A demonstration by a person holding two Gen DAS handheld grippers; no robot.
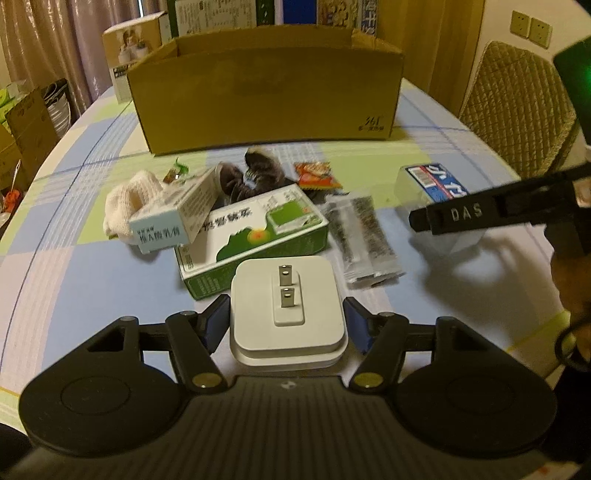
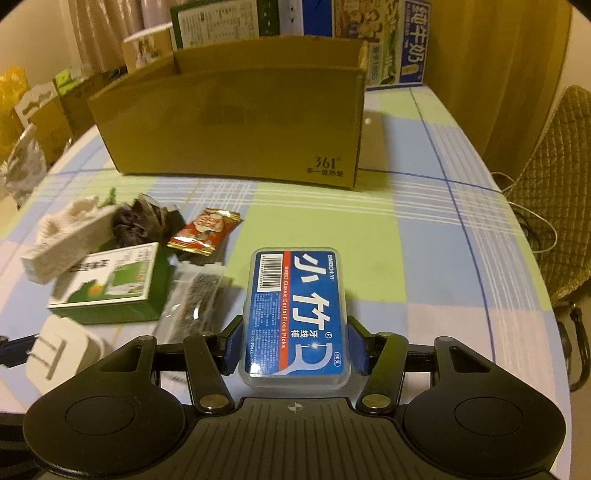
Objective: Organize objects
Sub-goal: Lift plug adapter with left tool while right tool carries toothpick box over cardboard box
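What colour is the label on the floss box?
Blue with a red stripe on the floss box; clearest in the right wrist view.

The cardboard box hides its own inside. The white charger is cut off at the left edge (prongs visible), and the small print on the floss case blurs.

chair right of table | curtains rear left | wall sockets upper right | cartons behind | bowls left
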